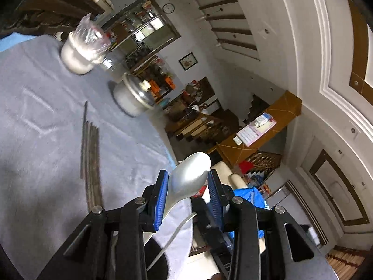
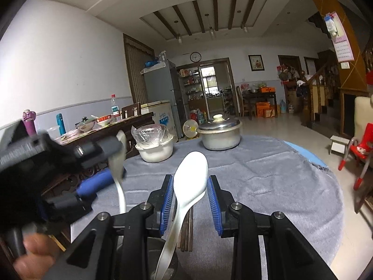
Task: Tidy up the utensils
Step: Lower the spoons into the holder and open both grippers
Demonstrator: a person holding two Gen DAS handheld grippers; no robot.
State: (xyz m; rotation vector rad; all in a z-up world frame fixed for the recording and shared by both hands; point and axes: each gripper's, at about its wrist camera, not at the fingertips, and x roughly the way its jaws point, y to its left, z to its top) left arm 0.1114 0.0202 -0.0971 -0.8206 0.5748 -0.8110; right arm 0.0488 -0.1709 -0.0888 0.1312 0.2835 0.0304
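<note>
In the left wrist view my left gripper [image 1: 188, 182] has a white spoon [image 1: 190, 175] between its blue pads; the jaws stand apart, and whether they pinch it is unclear. Several dark chopsticks [image 1: 91, 154] lie on the grey tablecloth [image 1: 46, 116]. In the right wrist view my right gripper [image 2: 190, 186] has another white spoon [image 2: 191, 175] between its pads, its handle running down to a dark round container [image 2: 163, 256] below. The left gripper [image 2: 109, 163] appears blurred at the left, with its spoon [image 2: 120, 158] in it. Chopsticks [image 2: 186, 231] lie under the right gripper.
A white bowl with a plastic bag [image 2: 155, 144] and a lidded metal pot [image 2: 220, 133] stand at the table's far side; they also show in the left wrist view as bowl [image 1: 81, 49] and pot [image 1: 135, 95]. A red chair [image 2: 356, 154] stands at the right.
</note>
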